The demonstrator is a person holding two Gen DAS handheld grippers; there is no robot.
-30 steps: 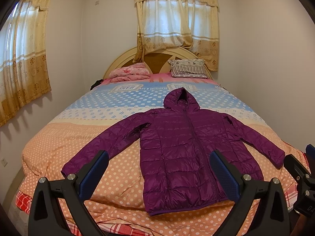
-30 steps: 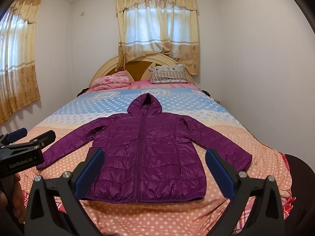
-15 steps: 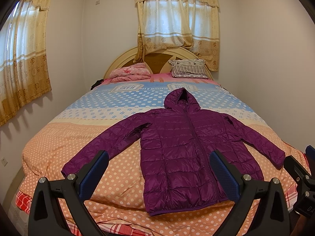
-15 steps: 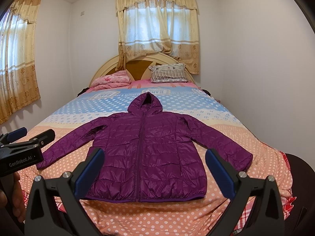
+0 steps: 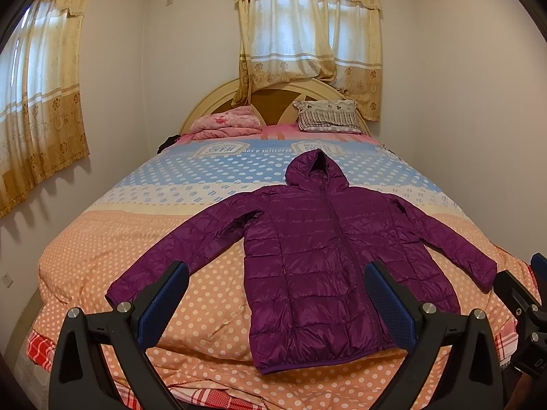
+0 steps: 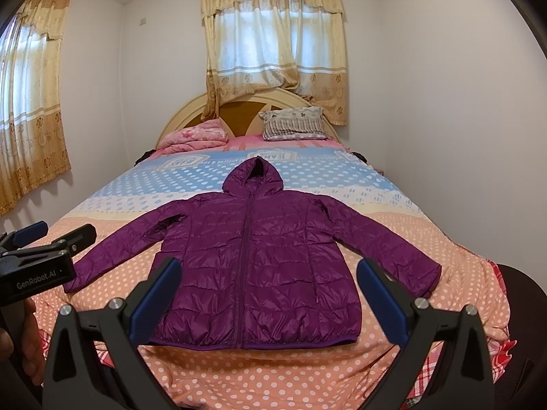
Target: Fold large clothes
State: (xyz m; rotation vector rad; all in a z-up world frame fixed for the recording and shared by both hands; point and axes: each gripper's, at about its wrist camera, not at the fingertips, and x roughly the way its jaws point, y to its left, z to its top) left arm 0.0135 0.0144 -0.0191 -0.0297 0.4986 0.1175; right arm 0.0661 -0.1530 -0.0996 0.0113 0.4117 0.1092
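A purple hooded puffer jacket (image 5: 324, 259) lies flat and face up on the bed, zipped, both sleeves spread out, hood toward the headboard; it also shows in the right wrist view (image 6: 253, 266). My left gripper (image 5: 277, 294) is open and empty, held above the foot of the bed, short of the jacket's hem. My right gripper (image 6: 266, 290) is open and empty, also short of the hem. The left gripper shows at the left edge of the right wrist view (image 6: 44, 239), and the right gripper at the right edge of the left wrist view (image 5: 526, 290).
The bed (image 5: 102, 256) has a polka-dot cover, peach near me and blue farther off. A folded pink blanket (image 5: 225, 124) and a striped pillow (image 5: 328, 116) sit by the headboard. White walls stand close on both sides, with curtained windows (image 6: 273, 51).
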